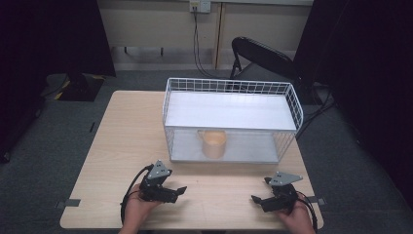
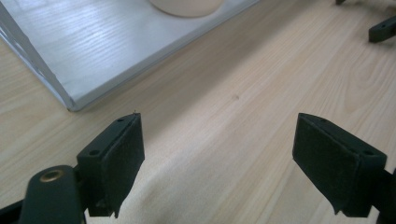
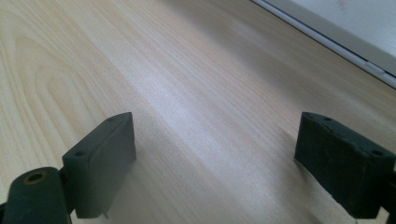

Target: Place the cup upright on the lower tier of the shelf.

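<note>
1. Both grippers wait low at the bench's [image 1: 126, 136] near edge, left gripper [image 1: 176, 191] and right gripper [image 1: 259, 200], fingers apart and empty, likely poised to reach.
2. The cup [image 1: 213, 143] stands upright on the rack's [image 1: 292, 105] lower shelf, mid-bench, facing them.

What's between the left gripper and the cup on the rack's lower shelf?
Nothing visible. The left gripper sits open on bare table, and the rack looks unwired along its near side, so the cup on the lower shelf seems reachable straight ahead.
</note>
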`<action>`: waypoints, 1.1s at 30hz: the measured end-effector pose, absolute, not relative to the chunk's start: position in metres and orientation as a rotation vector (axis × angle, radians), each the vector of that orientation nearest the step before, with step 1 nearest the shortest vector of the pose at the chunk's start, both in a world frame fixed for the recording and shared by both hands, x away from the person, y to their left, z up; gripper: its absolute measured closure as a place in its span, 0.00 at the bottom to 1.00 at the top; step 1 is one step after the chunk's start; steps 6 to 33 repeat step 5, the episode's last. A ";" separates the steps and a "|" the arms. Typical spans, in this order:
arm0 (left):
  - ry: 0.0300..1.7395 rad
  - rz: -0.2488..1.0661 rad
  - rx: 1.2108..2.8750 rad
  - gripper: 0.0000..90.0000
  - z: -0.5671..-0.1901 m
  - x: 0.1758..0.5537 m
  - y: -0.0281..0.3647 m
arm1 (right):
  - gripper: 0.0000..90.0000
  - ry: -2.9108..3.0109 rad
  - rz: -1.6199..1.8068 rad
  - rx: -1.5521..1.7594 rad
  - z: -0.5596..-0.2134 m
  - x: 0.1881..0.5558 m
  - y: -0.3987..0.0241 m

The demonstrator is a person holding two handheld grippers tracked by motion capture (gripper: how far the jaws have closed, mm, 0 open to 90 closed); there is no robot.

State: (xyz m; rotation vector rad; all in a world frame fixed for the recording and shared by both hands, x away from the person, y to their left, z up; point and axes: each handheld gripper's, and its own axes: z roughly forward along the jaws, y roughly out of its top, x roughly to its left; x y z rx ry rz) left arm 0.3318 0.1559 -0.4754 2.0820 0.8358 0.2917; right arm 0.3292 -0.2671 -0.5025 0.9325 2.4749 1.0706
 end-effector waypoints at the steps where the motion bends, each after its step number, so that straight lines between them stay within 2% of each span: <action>1: 0.837 0.289 2.085 0.18 -0.476 0.332 0.155 | 0.13 2.475 1.070 0.932 -0.502 0.329 -0.267; 33: 0.840 0.289 2.094 0.18 -0.478 0.332 0.155 | 0.13 2.475 1.070 0.932 -0.502 0.329 -0.267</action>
